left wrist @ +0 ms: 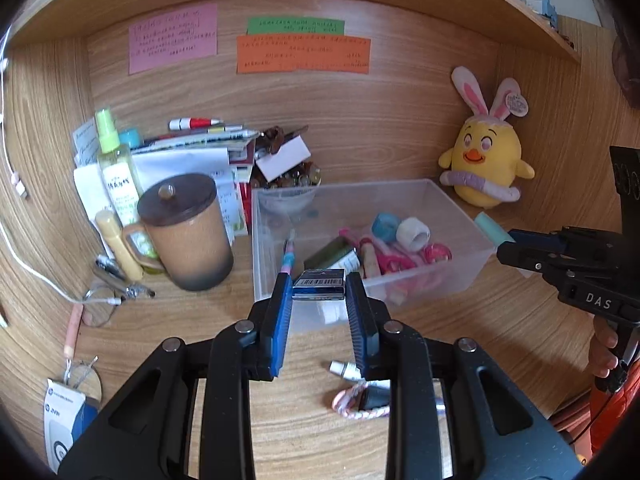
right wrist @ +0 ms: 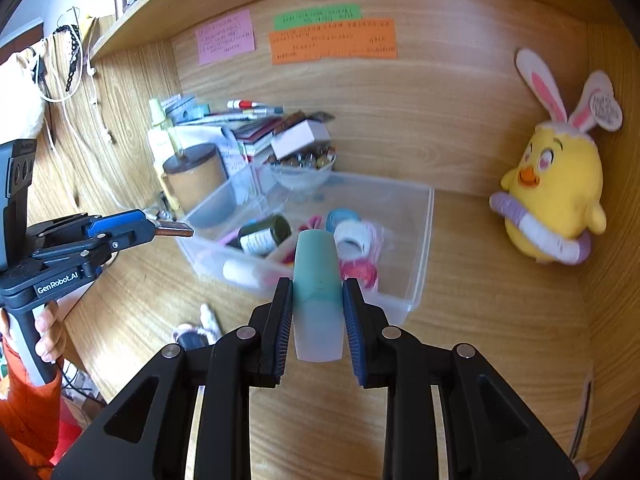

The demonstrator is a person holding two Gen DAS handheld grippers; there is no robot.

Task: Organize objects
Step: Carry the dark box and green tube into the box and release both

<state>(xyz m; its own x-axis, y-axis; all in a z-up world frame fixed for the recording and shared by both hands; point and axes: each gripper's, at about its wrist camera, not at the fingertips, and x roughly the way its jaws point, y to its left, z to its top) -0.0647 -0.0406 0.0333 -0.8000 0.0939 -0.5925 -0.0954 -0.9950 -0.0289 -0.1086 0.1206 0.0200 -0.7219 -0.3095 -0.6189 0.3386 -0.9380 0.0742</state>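
Over clear bin | left claw grips barcoded box | right claw clamps teal tube

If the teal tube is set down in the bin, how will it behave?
The tube looks round and smooth, so it may roll once released. It seems rigid: the right gripper clamps it without visible denting. Inside the bin, the walls and clutter would probably stop it rolling.
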